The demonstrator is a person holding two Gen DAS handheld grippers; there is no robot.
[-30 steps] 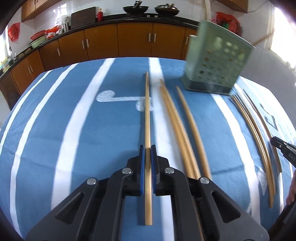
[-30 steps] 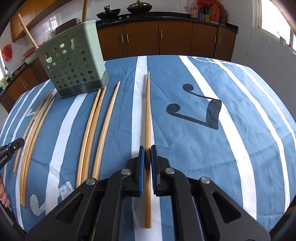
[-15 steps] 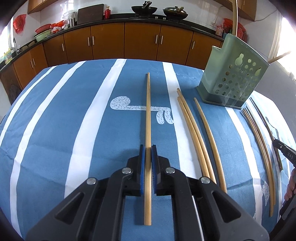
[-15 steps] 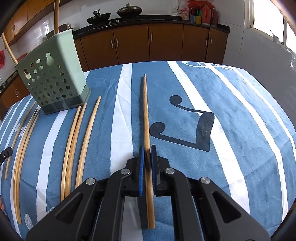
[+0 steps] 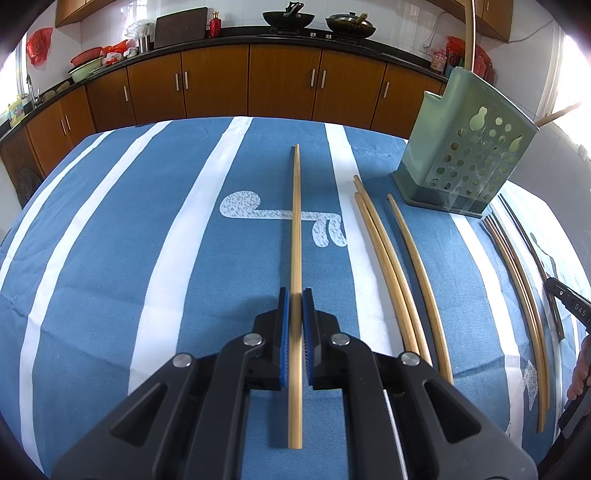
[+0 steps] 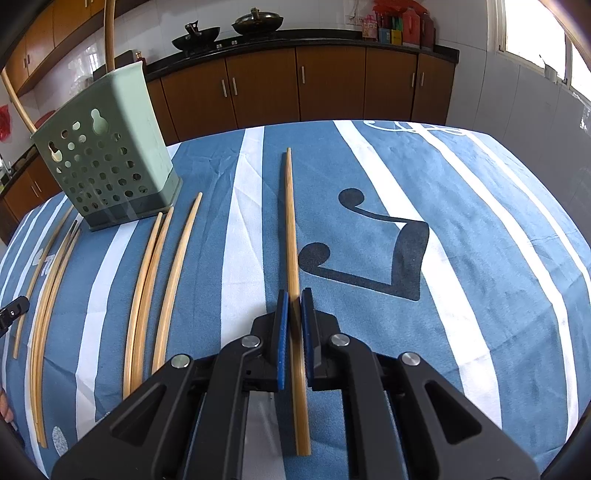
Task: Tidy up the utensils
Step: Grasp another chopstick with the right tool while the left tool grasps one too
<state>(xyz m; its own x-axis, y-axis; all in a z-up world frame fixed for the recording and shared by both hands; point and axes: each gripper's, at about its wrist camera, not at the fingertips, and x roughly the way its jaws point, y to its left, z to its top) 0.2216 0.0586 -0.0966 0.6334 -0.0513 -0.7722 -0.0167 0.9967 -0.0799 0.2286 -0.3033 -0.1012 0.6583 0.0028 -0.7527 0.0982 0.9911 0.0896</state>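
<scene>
**A:** Anything change in the last second?

**B:** Hardly. Both hands barely moved. The left gripper (image 5: 295, 306) still has its fingers clamped on a bamboo chopstick (image 5: 295, 221), which runs straight out ahead of them. The right gripper (image 6: 294, 306) is pinched on a second chopstick (image 6: 291, 221), and that's the real difference. It was straight a second ago, now it sits skewed between the fingers, tip leaning left and tail kicked right.

**A:** Does that matter?

**B:** I'd say that grip slipped a bit. The crooked one will need more careful aiming when it goes into the holder.

**A:** Counts?

**B:** Two chopsticks held, one per hand. Going by the left fingers, three loose chopsticks (image 5: 388, 258) lie on the striped worktop (image 5: 147, 258) just to their right. Further right there's a darker bunch (image 5: 524, 280), three or four I think, but they overlap too much to count properly. Ahead and to the right stands one green perforated utensil holder (image 5: 465, 147), with two sticks (image 5: 469, 33) already poking out of it.

**A:** So early days?

**B:** Looks that way, since most of them are still lying flat.
</scene>
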